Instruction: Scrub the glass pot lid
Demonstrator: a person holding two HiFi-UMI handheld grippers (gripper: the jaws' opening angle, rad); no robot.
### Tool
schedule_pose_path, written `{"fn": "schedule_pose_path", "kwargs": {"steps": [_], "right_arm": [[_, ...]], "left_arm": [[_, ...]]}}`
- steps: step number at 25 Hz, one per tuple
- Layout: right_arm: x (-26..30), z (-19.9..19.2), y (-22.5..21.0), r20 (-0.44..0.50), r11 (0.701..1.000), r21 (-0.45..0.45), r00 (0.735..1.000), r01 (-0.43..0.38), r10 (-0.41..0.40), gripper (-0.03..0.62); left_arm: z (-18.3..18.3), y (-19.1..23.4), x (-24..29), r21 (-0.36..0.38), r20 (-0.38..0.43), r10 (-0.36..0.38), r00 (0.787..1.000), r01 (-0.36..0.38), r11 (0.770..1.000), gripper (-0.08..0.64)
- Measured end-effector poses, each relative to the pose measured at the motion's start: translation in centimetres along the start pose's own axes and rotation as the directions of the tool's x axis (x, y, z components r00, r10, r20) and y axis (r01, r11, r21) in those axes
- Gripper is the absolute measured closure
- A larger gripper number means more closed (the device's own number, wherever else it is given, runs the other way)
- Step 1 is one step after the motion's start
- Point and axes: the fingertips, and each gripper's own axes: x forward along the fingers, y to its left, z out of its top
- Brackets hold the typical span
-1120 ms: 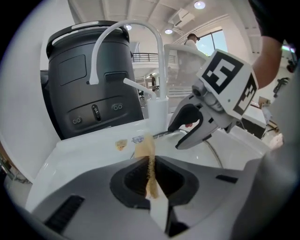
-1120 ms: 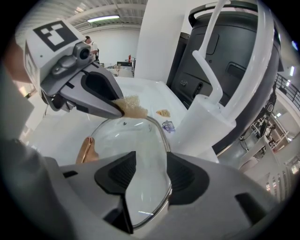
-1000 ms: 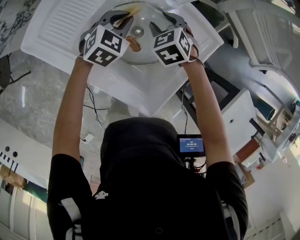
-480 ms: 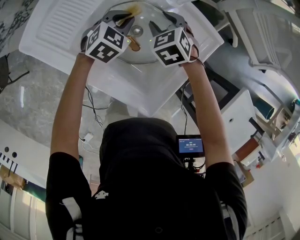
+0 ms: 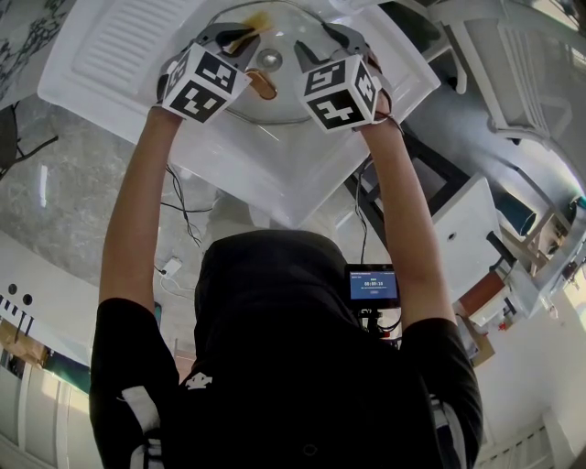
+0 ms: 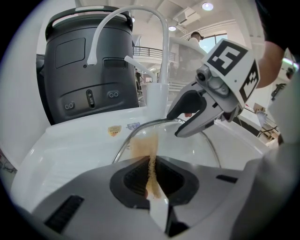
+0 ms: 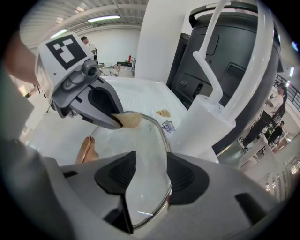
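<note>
The glass pot lid [image 5: 271,99] with a metal knob [image 5: 268,59] stands tilted in the white sink [image 5: 119,55]. My left gripper [image 5: 240,35] is shut on a thin tan scouring pad [image 6: 145,143], which presses against the lid's metal rim [image 6: 140,126]. My right gripper [image 5: 331,37] is shut on the lid's rim, and the glass [image 7: 140,145] runs between its jaws. In the right gripper view the left gripper [image 7: 117,119] holds the pad [image 7: 131,119] at the lid's far edge. The right gripper [image 6: 177,124] shows across the lid in the left gripper view.
A white faucet [image 6: 140,14] arches over the sink, with a dark grey bin-like unit [image 6: 89,70] behind it. A copper-coloured piece [image 7: 86,149] lies by the lid. The ribbed drainboard [image 5: 137,37] is at the left. White furniture [image 5: 476,229] stands to the right.
The left gripper with the pad has shifted slightly up along the lid's rim. The right gripper and the lid have barely moved.
</note>
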Motion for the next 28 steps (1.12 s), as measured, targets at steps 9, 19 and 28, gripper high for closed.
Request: {"fn": "schedule_pose_path", "kwargs": {"steps": [9, 19, 28], "right_arm": [[0.0, 0.1, 0.0, 0.007, 1.000, 0.004, 1.000, 0.004, -0.004, 0.399], [-0.1, 0.1, 0.0, 0.015, 1.000, 0.008, 1.000, 0.008, -0.008, 0.400], [-0.1, 0.0, 0.1, 0.020, 1.000, 0.011, 1.000, 0.011, -0.011, 0.402]], "left_arm": [[-2.0, 0.4, -0.7, -0.098, -0.005, 0.024, 1.000, -0.025, 0.995, 0.542], [-4.1, 0.5, -1.4, -0.194, -0.024, 0.038, 0.999, -0.042, 0.980, 0.541], [-6.5, -0.3, -2.1, -0.266, -0.050, 0.031, 0.998, -0.043, 0.963, 0.542]]}}
